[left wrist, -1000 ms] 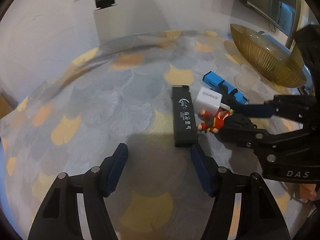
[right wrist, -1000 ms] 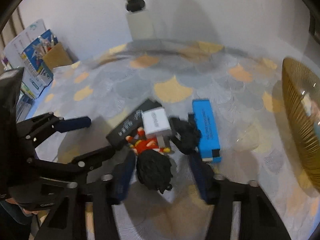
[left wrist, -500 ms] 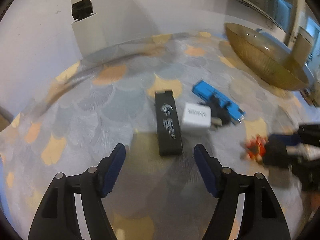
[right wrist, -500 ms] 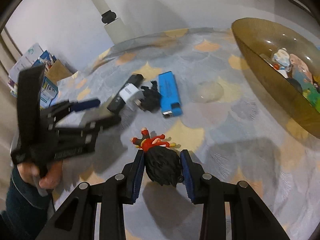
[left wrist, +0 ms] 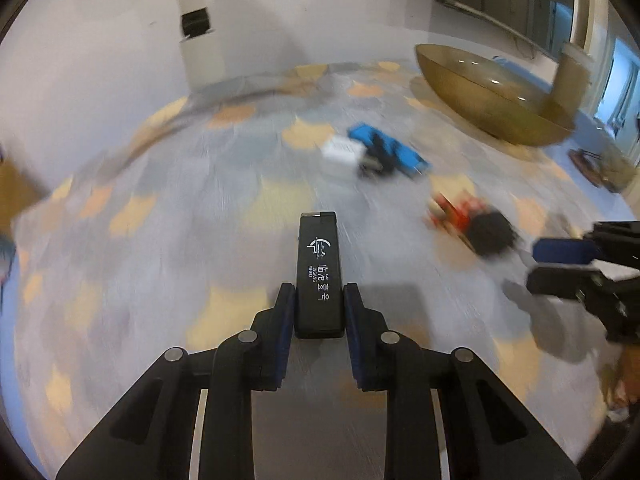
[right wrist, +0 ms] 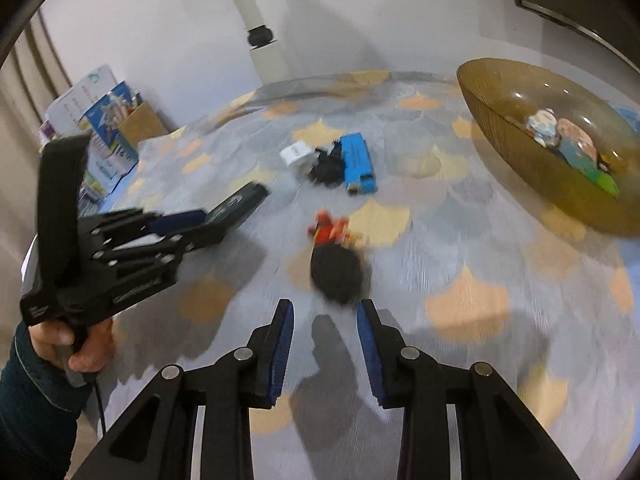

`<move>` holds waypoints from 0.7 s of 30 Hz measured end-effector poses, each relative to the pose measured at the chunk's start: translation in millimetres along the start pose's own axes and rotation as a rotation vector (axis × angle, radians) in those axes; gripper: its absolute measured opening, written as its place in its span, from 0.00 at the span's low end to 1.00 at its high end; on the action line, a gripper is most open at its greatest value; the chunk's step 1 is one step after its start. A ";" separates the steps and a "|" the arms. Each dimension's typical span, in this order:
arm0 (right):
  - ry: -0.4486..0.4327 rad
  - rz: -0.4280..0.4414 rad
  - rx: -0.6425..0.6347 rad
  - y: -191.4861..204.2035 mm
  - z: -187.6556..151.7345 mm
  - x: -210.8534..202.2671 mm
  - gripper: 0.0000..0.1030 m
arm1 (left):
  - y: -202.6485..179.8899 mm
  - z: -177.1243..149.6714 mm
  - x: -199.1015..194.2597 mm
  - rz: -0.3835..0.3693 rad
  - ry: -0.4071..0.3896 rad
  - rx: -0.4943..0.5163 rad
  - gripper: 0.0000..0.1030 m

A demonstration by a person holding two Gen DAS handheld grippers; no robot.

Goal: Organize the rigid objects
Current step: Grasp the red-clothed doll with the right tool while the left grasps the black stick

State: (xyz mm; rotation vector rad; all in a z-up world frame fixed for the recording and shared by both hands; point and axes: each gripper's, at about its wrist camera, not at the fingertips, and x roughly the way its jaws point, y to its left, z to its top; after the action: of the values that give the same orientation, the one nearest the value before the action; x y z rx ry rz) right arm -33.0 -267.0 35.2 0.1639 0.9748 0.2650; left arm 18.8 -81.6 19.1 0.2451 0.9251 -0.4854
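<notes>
The slim black rectangular case (left wrist: 319,276) carries white print on its top face: a round logo, the Latin letters "YIHAO" under a partly legible word, and a line of Chinese characters I cannot read. The left gripper (left wrist: 319,308) has both blue-padded jaws pressed against the case's near end, holding it clear of the fan-patterned grey and orange tablecloth (left wrist: 160,240). The case's long axis runs straight ahead along the fingers, its far end pointing toward the cluster of small objects further up the cloth.

The amber ribbed glass bowl (right wrist: 520,148) sits at the table's right side and holds several small cartoon figures (right wrist: 560,140); their details are too small to tell apart.

Left of the bowl, a white cube-shaped charger (right wrist: 298,156), a black lumpy item (right wrist: 326,168) and a flat blue rectangular device (right wrist: 357,162) lie touching side by side, the blue one's long axis running roughly away from the right wrist camera. The charger's label is blurred.

Nearer than that cluster, a toy figure with red clothes and bushy black hair (right wrist: 334,256) lies on the cloth, hair end toward the right gripper (right wrist: 325,324). That gripper's jaws stand moderately apart, gripping nothing, just short of the figure's hair.
</notes>
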 end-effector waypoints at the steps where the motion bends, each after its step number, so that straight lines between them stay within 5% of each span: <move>1: 0.004 0.002 0.002 1.7 -7.9 -4.1 0.31 | -1.3 -9.2 -7.5 -0.007 0.002 -0.007 0.21; 8: 0.040 0.028 0.066 0.6 -35.4 -13.1 0.31 | -21.5 -42.1 -31.6 -0.004 0.002 -0.007 0.21; 10: 0.058 0.038 0.091 -3.2 -29.5 -14.3 0.33 | -20.5 -38.6 -29.4 0.009 0.007 -0.017 0.35; 12: 0.054 0.029 0.089 -2.2 -23.2 -18.8 0.50 | -18.1 -31.6 -26.8 0.000 -0.001 -0.032 0.39; 13: 0.048 0.011 0.086 -1.6 -15.9 -20.1 0.71 | -17.3 -28.5 -25.5 -0.007 -0.005 -0.037 0.39; 14: 0.037 -0.002 0.079 -0.8 -10.6 -20.7 0.78 | -16.6 -24.2 -21.6 -0.009 -0.007 -0.041 0.39; 19: 0.032 -0.064 0.035 3.6 20.9 -2.1 0.77 | -21.1 -20.4 -1.1 0.012 0.020 -0.032 0.40; 21: 0.035 -0.075 0.025 2.4 29.2 10.6 0.69 | -23.9 -21.3 -0.2 0.003 0.014 -0.020 0.40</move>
State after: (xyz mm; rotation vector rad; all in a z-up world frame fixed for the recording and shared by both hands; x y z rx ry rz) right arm -3.4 -262.1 43.6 0.1459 1.0173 0.1875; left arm -8.3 -93.6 6.9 0.2319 0.9430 -0.4716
